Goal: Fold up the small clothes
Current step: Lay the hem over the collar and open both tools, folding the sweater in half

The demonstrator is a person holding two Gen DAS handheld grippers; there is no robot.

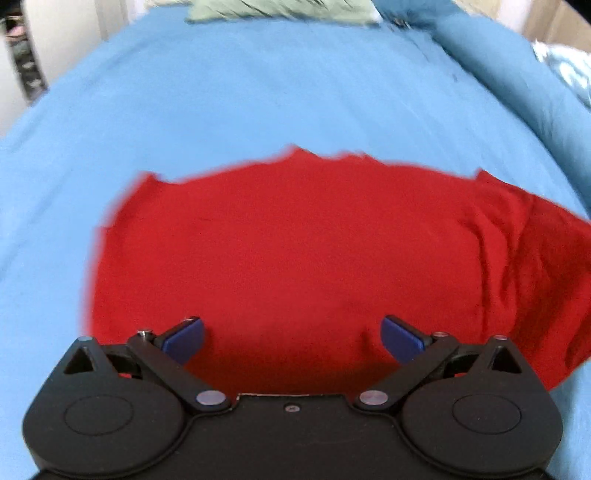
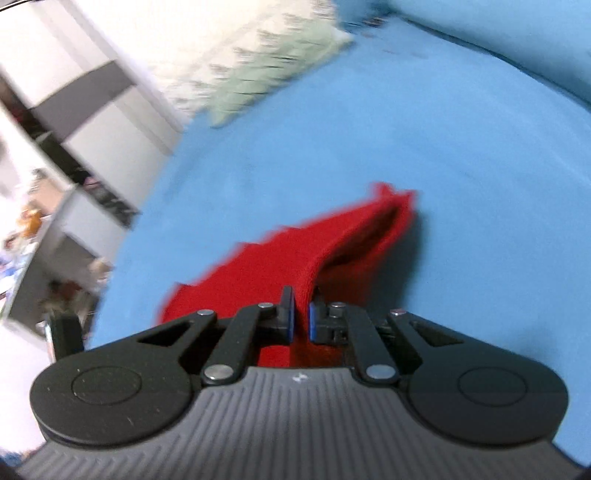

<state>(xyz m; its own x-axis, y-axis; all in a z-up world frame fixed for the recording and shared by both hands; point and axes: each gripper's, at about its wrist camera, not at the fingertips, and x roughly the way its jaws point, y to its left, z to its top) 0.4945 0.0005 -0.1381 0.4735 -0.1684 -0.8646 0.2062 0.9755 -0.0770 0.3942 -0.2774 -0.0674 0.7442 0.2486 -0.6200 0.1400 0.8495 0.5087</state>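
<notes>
1. Red knit fabric fills the near ground in both views: a small red garment [image 1: 280, 251] lies spread on the blue bedsheet [image 1: 258, 92].
2. The left gripper [image 1: 291, 338] hovers over the garment's near edge, jaws wide apart, holding nothing.
3. The right gripper [image 2: 302, 317] has its pads pinched onto a lifted edge of the red garment [image 2: 306, 254], which rises in a fold off the sheet.
4. My reading: folding has only begun; one side is raised, most of the cloth lies flat and unfolded.
5. Farther off, a pale green patterned cloth [image 1: 280, 9] sits at the bed's far end.
6. No readable writing or brand; only a faint, illegible mark on the right gripper's body.
</notes>
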